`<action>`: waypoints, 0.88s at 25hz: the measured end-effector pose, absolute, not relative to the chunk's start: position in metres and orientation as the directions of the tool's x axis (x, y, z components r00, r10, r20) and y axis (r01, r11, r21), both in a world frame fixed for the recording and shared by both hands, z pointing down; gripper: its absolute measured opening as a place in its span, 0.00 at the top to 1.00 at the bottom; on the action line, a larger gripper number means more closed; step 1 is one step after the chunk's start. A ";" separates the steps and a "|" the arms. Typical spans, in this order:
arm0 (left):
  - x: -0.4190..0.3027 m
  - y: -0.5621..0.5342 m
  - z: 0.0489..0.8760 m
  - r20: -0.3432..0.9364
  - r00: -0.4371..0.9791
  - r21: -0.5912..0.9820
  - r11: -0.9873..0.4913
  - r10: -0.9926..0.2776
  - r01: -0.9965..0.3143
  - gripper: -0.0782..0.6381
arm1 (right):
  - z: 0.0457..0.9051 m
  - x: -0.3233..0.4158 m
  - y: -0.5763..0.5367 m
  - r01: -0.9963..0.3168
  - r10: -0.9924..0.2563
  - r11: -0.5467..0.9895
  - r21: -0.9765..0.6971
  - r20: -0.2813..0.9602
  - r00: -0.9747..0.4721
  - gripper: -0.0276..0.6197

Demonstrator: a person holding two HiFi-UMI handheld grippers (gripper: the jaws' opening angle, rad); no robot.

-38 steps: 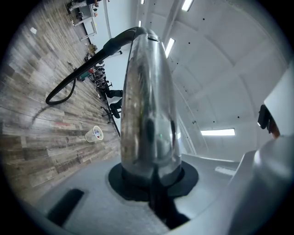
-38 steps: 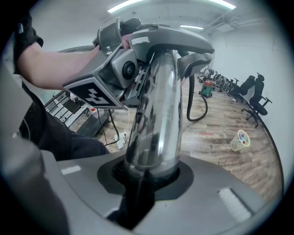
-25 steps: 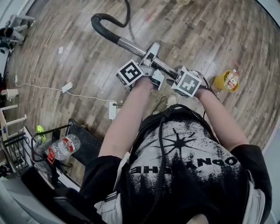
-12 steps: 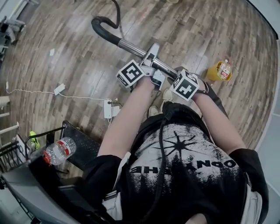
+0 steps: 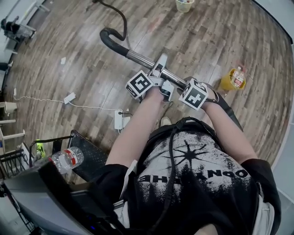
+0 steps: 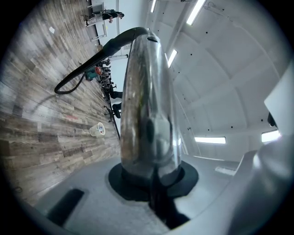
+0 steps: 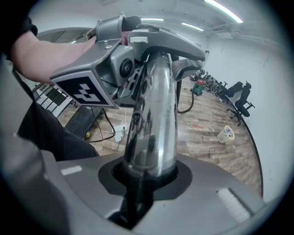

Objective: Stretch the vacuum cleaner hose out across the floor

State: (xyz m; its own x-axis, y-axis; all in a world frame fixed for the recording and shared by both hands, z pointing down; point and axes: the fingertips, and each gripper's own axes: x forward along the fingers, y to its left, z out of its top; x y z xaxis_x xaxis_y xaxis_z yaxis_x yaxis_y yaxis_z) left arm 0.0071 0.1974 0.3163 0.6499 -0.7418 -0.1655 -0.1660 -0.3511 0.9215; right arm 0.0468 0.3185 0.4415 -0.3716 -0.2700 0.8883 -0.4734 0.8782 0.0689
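Head view: both tongs are on the vacuum's metal tube (image 5: 149, 61), which is up off the floor in front of you. The left gripper (image 5: 157, 72) is further out along it and the right gripper (image 5: 187, 88) nearer your body. Since a second ago the floor has slid under you. The paper cup (image 5: 184, 5) is new at the top edge, and the yellow bin (image 5: 228, 82) and power strip (image 5: 118, 120) have shifted. My read is that you're walking the tube along, so the stretch is under way. The black hose (image 5: 120, 16) still curves off the top, so it's not done. Count: one tube, one hose, two grippers, one cup, one bin, one power strip, one water bottle (image 5: 67, 158).

Left gripper view: the jaws pinch the tube, with no change in grip. One hose arcs down to the floor and one cup is visible.

Right gripper view: the jaws have just been closing and are now clamped on the same tube. That's a firmer hold, good for pulling. One cup and one power strip are visible, and the left gripper is ahead on the tube.
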 end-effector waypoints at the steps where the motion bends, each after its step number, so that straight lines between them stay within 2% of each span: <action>1: 0.010 0.202 0.317 -0.159 0.649 0.922 -0.348 -0.744 -0.172 0.83 | 0.442 0.049 0.323 -0.470 -0.265 0.880 0.062 0.887 -0.378 0.84; 11: 0.068 0.266 0.330 -0.089 0.616 0.935 -0.278 -0.783 -0.218 0.83 | 0.446 0.105 0.393 -0.420 -0.182 0.907 -0.024 0.878 -0.443 0.84; 22: 0.157 0.347 0.334 -0.109 0.607 0.929 -0.298 -0.787 -0.219 0.83 | 0.452 0.198 0.471 -0.421 -0.214 0.907 0.019 0.881 -0.422 0.83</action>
